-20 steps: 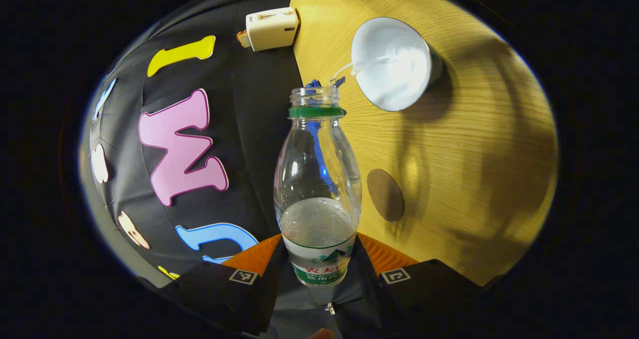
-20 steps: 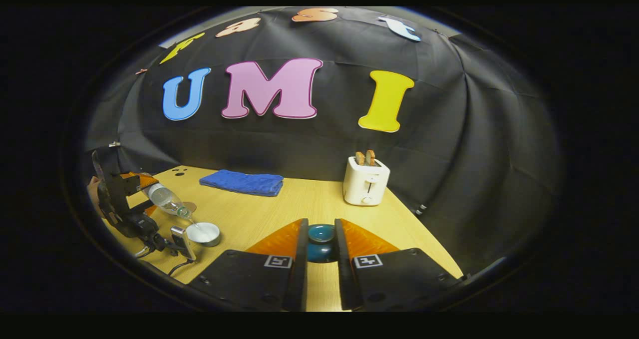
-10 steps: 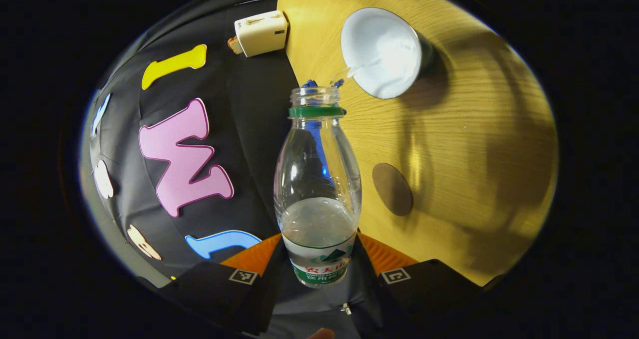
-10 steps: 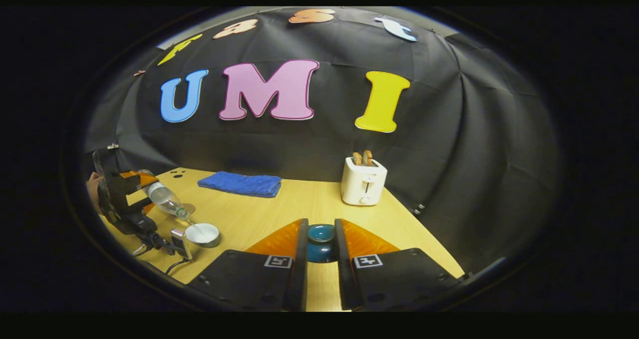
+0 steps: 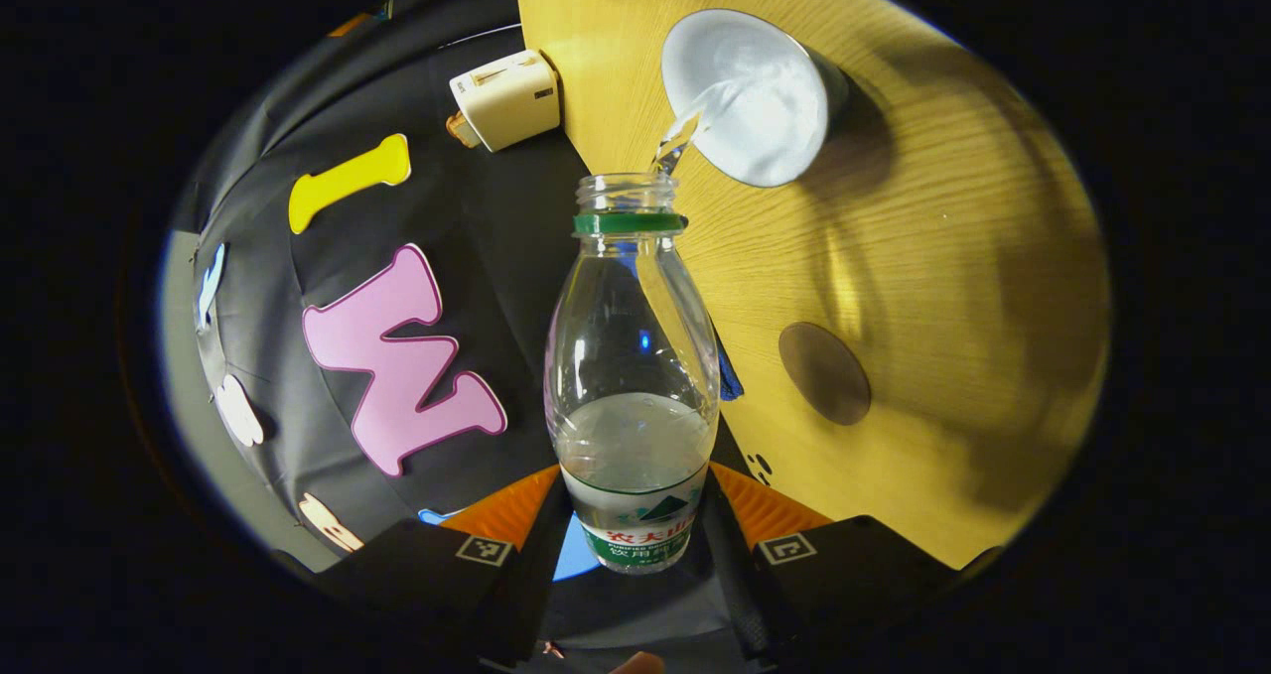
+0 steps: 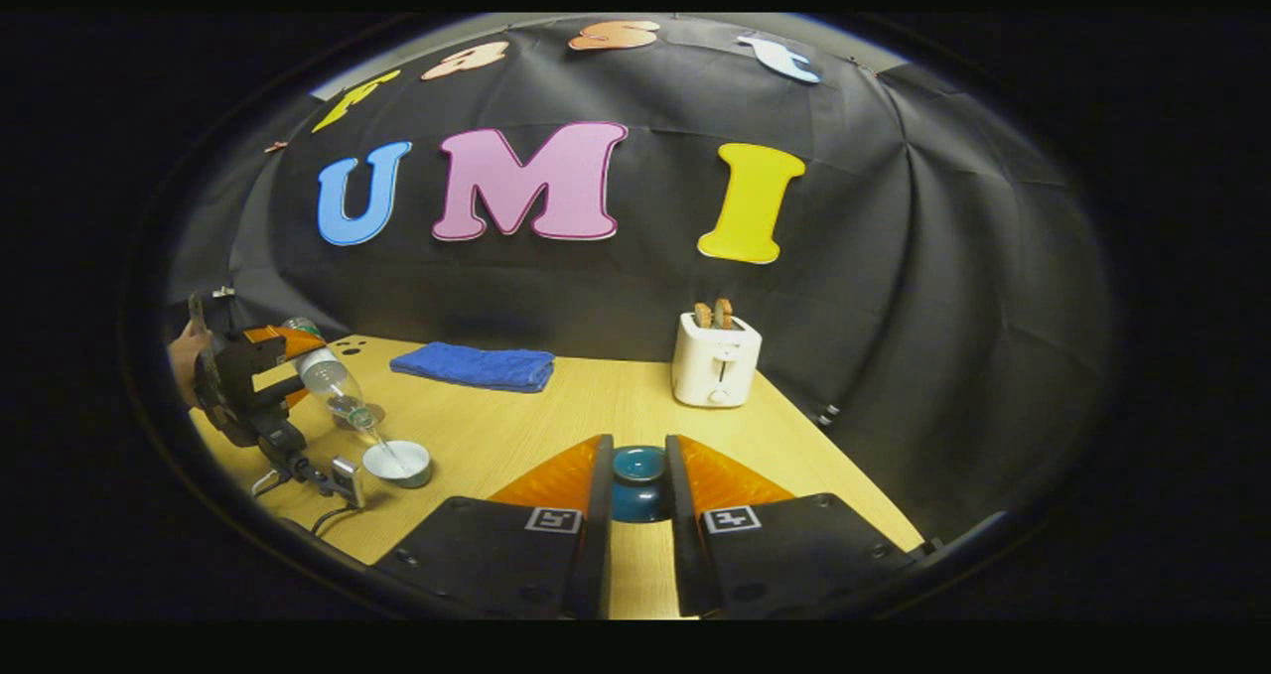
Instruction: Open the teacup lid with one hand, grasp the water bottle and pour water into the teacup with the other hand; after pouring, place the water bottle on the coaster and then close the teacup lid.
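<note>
One bottle (image 5: 632,356), one teacup (image 5: 755,98), one coaster (image 5: 824,373)

Left gripper (image 5: 635,475): ribbed inner faces are noted on both fingers (image 5: 501,505). Behind each finger a flat block (image 5: 427,580) is mounted, and a square black-and-white marker (image 5: 484,550) is fixed at its forward corner.

Right gripper (image 6: 637,446): the same build is recorded, with one marker per block and round screws (image 6: 405,557) set into the block tops behind the fingers.

In the right gripper view, the left gripper's dark frame is seen. A hand (image 6: 184,361) is seen behind it and a thin cable (image 6: 333,520) below it.
</note>
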`<state>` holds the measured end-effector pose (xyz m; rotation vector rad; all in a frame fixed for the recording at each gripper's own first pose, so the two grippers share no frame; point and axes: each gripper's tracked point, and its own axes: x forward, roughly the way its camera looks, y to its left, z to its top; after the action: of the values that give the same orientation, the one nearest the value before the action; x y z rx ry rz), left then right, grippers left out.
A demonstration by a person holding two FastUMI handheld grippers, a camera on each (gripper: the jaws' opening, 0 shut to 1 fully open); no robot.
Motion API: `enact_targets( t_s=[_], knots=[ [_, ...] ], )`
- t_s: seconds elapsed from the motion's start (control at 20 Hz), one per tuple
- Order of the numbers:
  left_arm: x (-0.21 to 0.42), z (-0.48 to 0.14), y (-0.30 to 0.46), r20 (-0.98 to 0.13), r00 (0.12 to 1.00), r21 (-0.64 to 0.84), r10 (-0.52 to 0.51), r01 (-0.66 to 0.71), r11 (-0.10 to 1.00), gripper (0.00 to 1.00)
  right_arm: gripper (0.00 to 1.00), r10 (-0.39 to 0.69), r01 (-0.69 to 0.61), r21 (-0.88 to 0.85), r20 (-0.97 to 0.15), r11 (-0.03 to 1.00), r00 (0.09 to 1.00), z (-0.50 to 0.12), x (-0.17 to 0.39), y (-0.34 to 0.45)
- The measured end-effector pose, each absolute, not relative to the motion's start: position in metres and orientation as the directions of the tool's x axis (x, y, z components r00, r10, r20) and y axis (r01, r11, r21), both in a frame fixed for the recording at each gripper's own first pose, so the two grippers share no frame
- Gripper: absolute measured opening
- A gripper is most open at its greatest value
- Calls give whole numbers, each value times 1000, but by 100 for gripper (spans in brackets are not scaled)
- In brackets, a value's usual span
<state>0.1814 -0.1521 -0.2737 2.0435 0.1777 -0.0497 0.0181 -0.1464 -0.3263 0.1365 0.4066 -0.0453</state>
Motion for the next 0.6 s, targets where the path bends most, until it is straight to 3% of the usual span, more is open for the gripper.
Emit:
enact_targets(
  t_s=[0.2,0.45,0.5,0.6],
  knots=[
    [188,-268,-156,-88,994,864,63,108,-493,75,30,-15,70,127,-394,989,919,-327,17,-144],
    [191,-257,-179,-33,997,819,-63,-9,-574,75,30,-11,71,143,-388,987,922,-324,19,-139],
    [191,-255,-182,-28,997,811,-75,-21,-585,75,35,-11,72,143,-387,987,922,-324,19,-138],
    [193,-252,-186,-23,995,794,-101,-43,-606,75,30,-12,72,142,-382,987,924,-321,19,-138]
  ],
)
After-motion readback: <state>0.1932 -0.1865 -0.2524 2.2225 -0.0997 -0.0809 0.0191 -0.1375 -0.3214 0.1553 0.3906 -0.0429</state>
